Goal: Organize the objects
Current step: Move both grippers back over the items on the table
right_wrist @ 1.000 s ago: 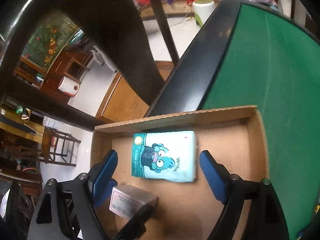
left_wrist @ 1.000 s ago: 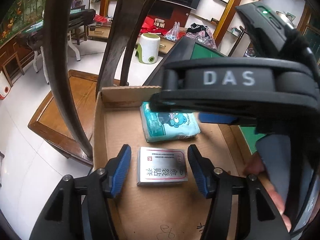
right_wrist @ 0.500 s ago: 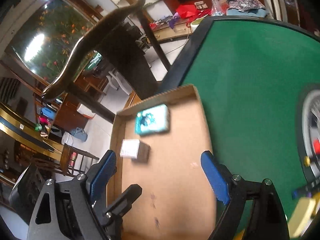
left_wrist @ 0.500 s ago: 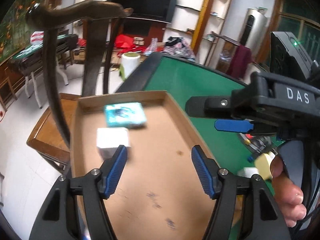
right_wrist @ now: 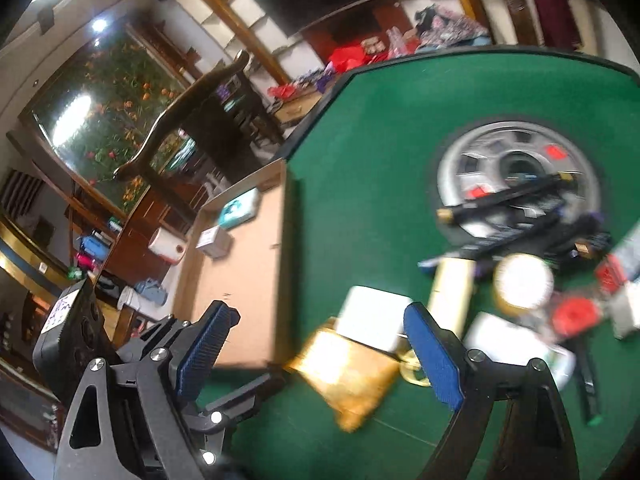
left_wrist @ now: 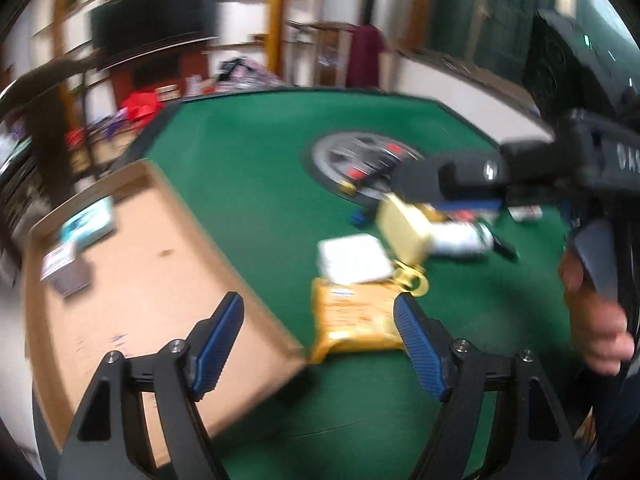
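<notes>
A shallow cardboard tray [left_wrist: 168,280] lies on the left of the green table [left_wrist: 260,184] and holds a teal packet [left_wrist: 88,220] and a small white box [left_wrist: 64,268]. Both also show in the right wrist view: the teal packet [right_wrist: 240,210] and the white box [right_wrist: 214,240]. A golden packet [left_wrist: 352,316] lies just right of the tray, a white flat box [left_wrist: 352,258] behind it. My left gripper [left_wrist: 320,348] is open and empty above the tray's corner and the golden packet [right_wrist: 344,372]. My right gripper [right_wrist: 320,352] is open and empty over it too.
A heap of small items lies to the right: a yellow box [left_wrist: 404,228], a white tube [left_wrist: 460,238], black pens [right_wrist: 508,196], a round white lid [right_wrist: 522,280], red pieces [right_wrist: 576,312]. A round centre panel [right_wrist: 516,164] sits mid-table. A dark wooden chair [right_wrist: 188,108] stands beyond the tray.
Both grippers have pulled back from inside the tray and swung right, so the golden packet and the heap now show. The teal packet and white box stay in the tray.
</notes>
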{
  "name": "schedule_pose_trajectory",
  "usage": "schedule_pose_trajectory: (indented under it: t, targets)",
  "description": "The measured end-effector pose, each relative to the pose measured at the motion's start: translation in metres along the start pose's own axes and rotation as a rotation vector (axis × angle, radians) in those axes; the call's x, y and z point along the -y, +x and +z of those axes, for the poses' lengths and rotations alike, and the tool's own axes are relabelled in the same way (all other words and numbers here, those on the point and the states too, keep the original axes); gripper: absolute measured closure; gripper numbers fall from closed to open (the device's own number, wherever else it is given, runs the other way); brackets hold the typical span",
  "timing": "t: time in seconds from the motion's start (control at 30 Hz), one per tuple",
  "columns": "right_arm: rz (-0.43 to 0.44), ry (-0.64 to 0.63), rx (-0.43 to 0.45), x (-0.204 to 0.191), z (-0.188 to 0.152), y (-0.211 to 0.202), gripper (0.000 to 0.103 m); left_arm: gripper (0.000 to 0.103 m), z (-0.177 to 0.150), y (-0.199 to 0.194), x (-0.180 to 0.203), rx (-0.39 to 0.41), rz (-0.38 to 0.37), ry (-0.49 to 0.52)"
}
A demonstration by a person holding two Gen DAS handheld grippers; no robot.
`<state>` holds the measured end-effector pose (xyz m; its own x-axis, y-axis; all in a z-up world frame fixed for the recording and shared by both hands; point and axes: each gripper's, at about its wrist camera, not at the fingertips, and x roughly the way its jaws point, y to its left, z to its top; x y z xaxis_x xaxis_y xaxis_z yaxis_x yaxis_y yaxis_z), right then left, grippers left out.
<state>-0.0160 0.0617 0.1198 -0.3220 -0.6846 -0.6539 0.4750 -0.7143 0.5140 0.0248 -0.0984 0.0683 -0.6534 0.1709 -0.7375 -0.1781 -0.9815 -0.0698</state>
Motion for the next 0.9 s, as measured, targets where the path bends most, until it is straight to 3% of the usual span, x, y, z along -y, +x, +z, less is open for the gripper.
schedule_pose_trajectory:
  t: [0.1,0.3,0.43,0.5,0.73,0.83,0.9]
  targets:
    - [0.038,0.048,0.032,0.028,-0.003,-0.011,0.009,0.025,0.004,0.023,0.018,-0.041,0.012,0.058]
    - [0.094,0.112,0.044,0.054,-0.001,-0.016,0.009,0.025,0.024,0.06,0.015,-0.143,-0.041,0.029]
    - [0.143,0.167,0.055,0.065,-0.002,-0.02,0.009,0.025,0.015,0.074,0.022,-0.216,-0.045,0.032]
    - [0.14,0.171,0.065,0.067,-0.002,-0.024,0.009,0.025,0.005,0.069,0.03,-0.234,-0.054,0.037]
    - [0.159,0.177,0.081,0.065,-0.002,-0.028,0.008,0.02,-0.039,0.016,0.07,-0.226,-0.255,0.114]
    - [0.155,0.17,0.098,0.064,-0.002,-0.032,0.008,0.02,-0.044,0.006,0.081,-0.189,-0.219,0.163]
    - [0.149,0.171,0.106,0.066,-0.001,-0.034,0.008,0.02,-0.041,0.008,0.082,-0.173,-0.153,0.194]
